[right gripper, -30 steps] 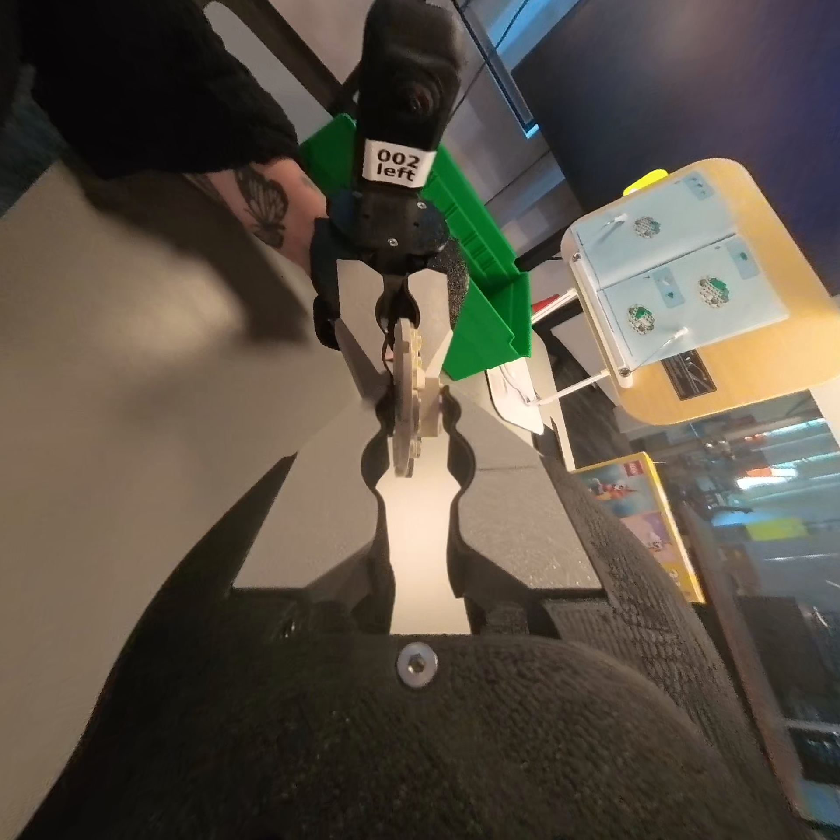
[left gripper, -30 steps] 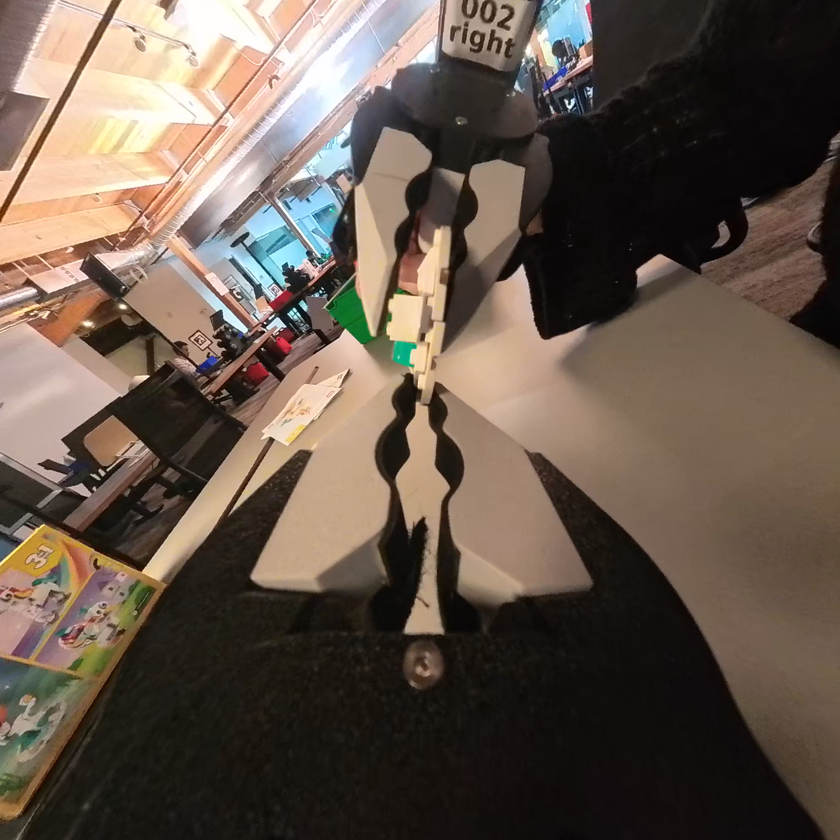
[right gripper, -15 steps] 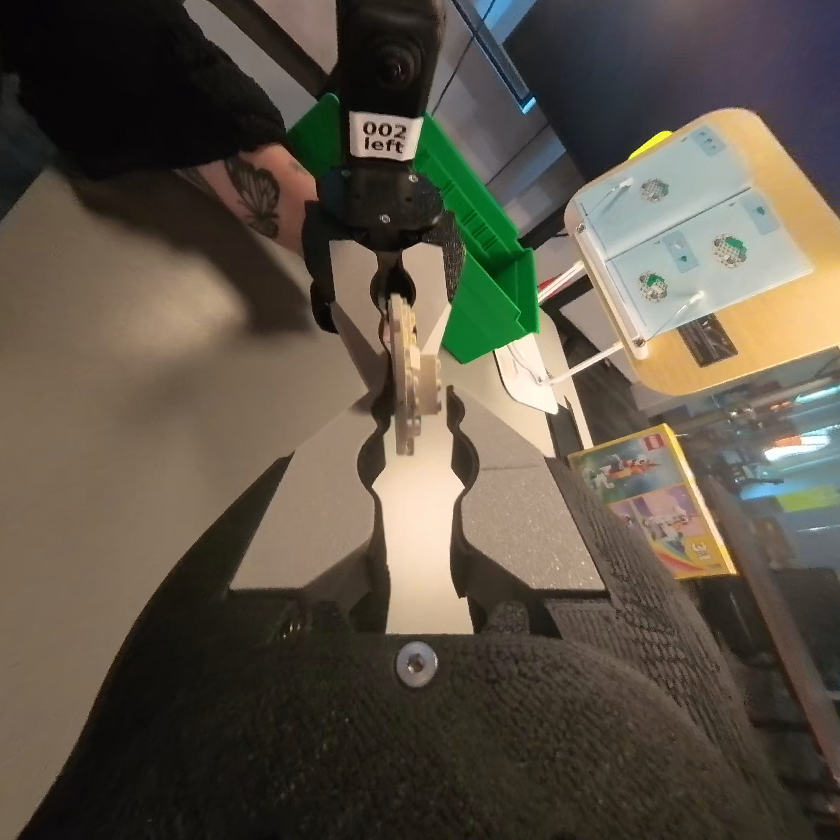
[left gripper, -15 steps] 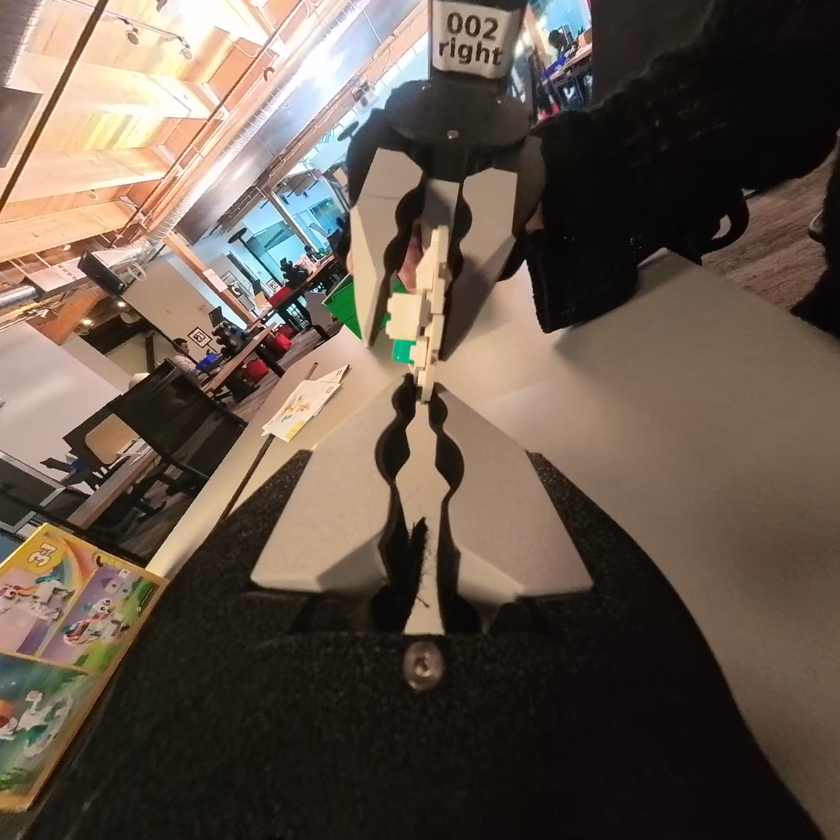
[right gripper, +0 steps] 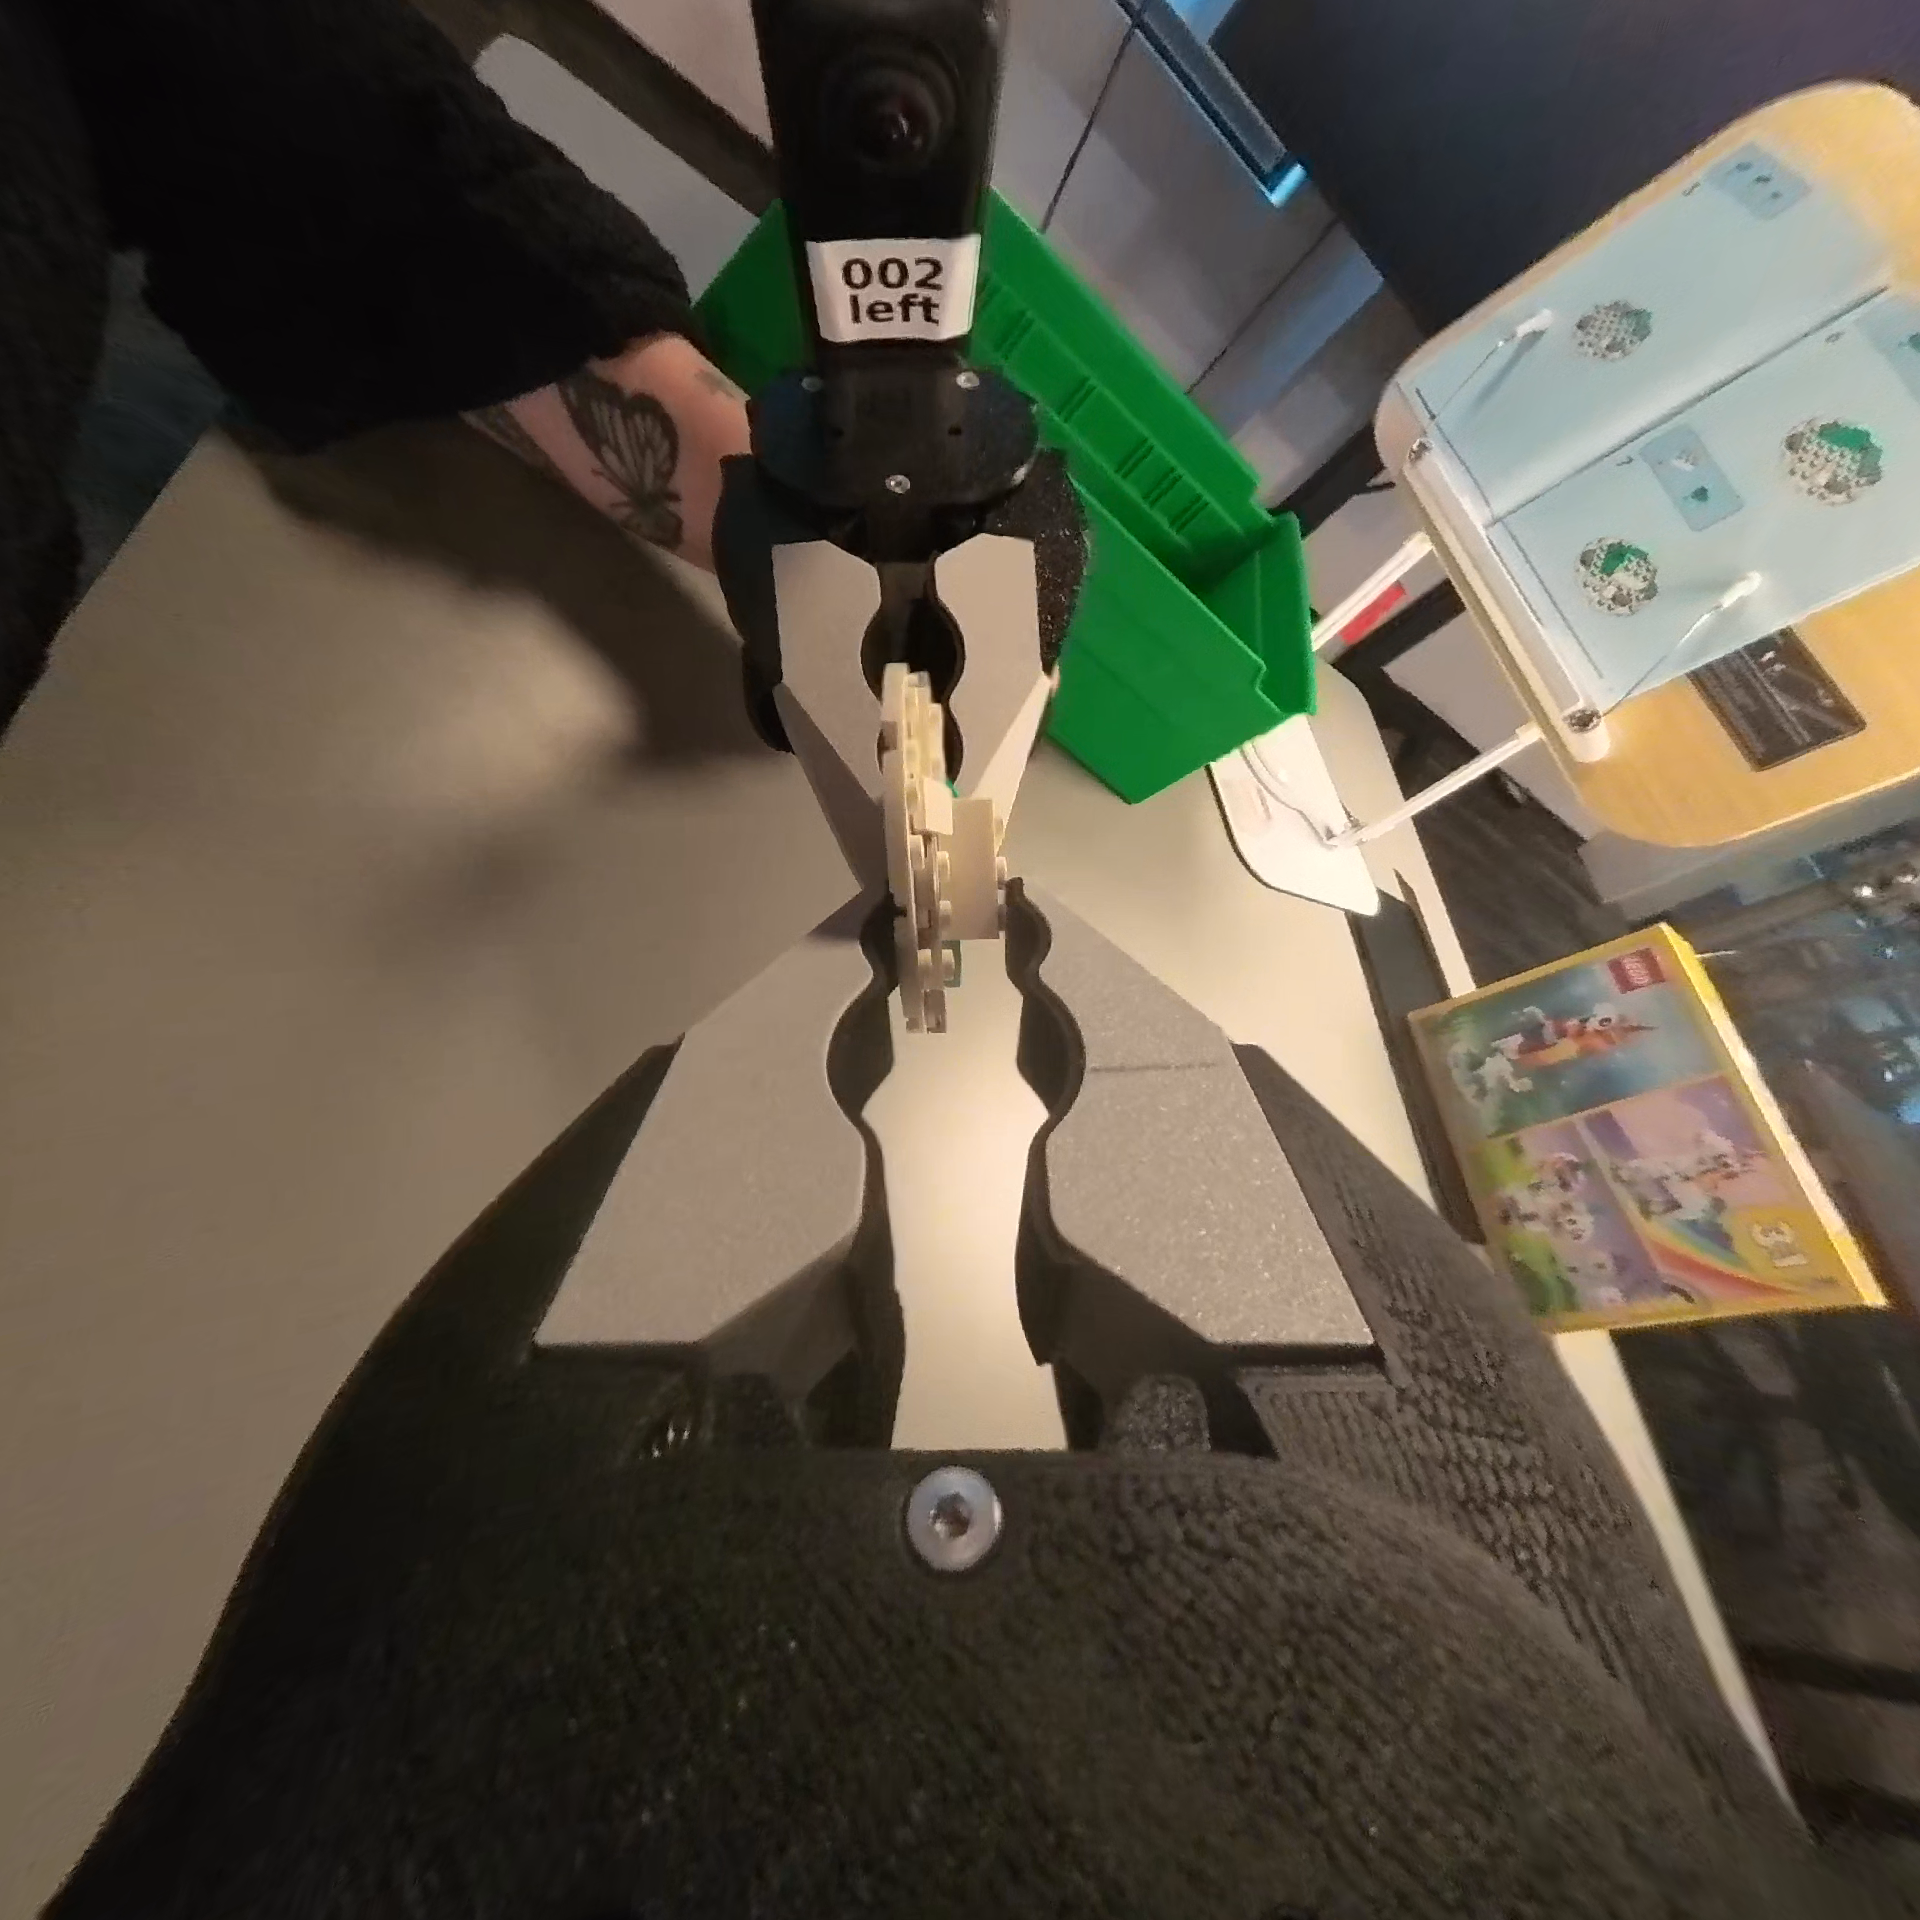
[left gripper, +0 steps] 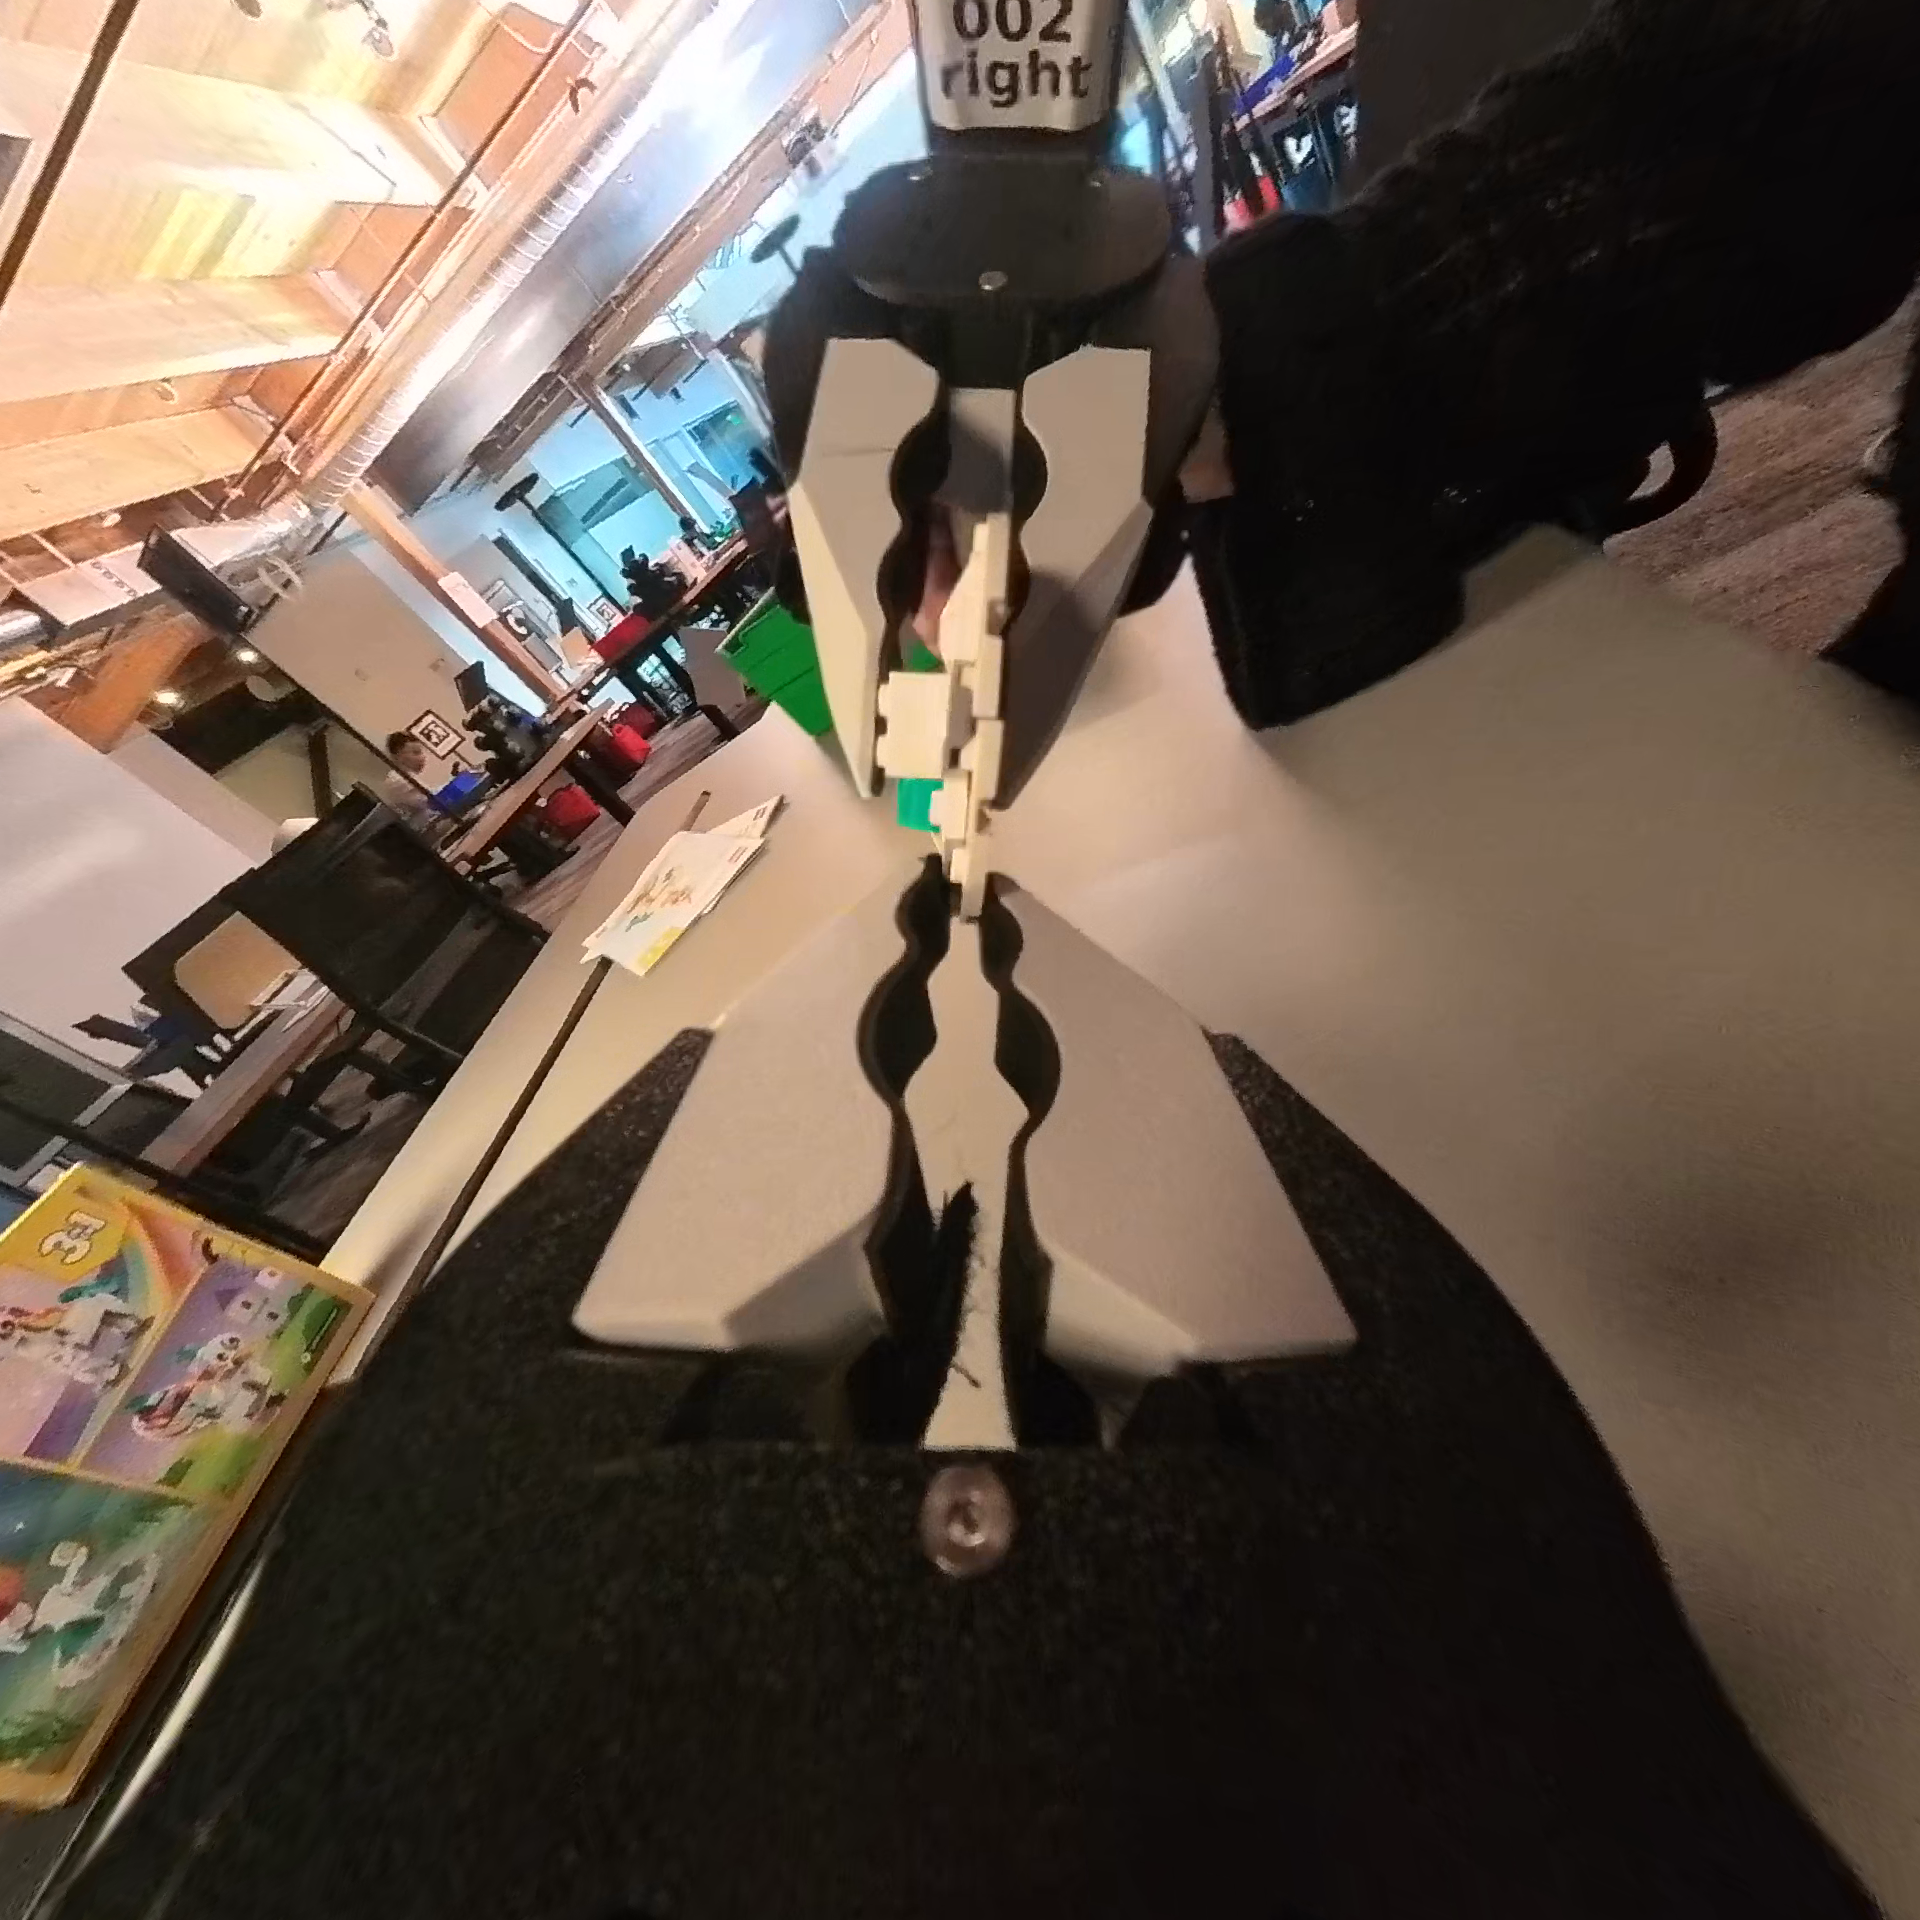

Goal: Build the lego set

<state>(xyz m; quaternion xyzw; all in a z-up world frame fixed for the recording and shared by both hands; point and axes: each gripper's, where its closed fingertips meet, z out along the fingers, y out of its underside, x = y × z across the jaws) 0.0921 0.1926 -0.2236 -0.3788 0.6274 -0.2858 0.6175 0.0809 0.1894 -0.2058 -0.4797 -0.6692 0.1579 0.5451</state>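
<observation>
A white lego plate [left gripper: 977,665] stands on edge in the air above the grey table [left gripper: 1455,935]. A small white brick [left gripper: 920,717] and a green piece [left gripper: 917,808] sit on its face. My left gripper [left gripper: 961,899] is shut on one end of the plate. My right gripper [left gripper: 935,795] faces it and is shut across the plate and the white brick. In the right wrist view the plate [right gripper: 909,790] and the brick [right gripper: 977,862] lie between my right gripper's [right gripper: 940,914] fingers. The left gripper [right gripper: 920,821] pinches the plate's far end.
A green bin [right gripper: 1143,540] stands on the table behind the left gripper. A yellow lego box [right gripper: 1621,1143] lies off the table's edge, and an instruction booklet [left gripper: 686,883] lies near that edge. A clear stand with light blue pages [right gripper: 1662,416] is at the right. Only a small space, under 4 cm, lies between the two pairs of fingers.
Both grippers keep hold of the plate. The two grippers have come a little closer together, and the right wrist view has tilted, so the lego box shows larger and lower.
</observation>
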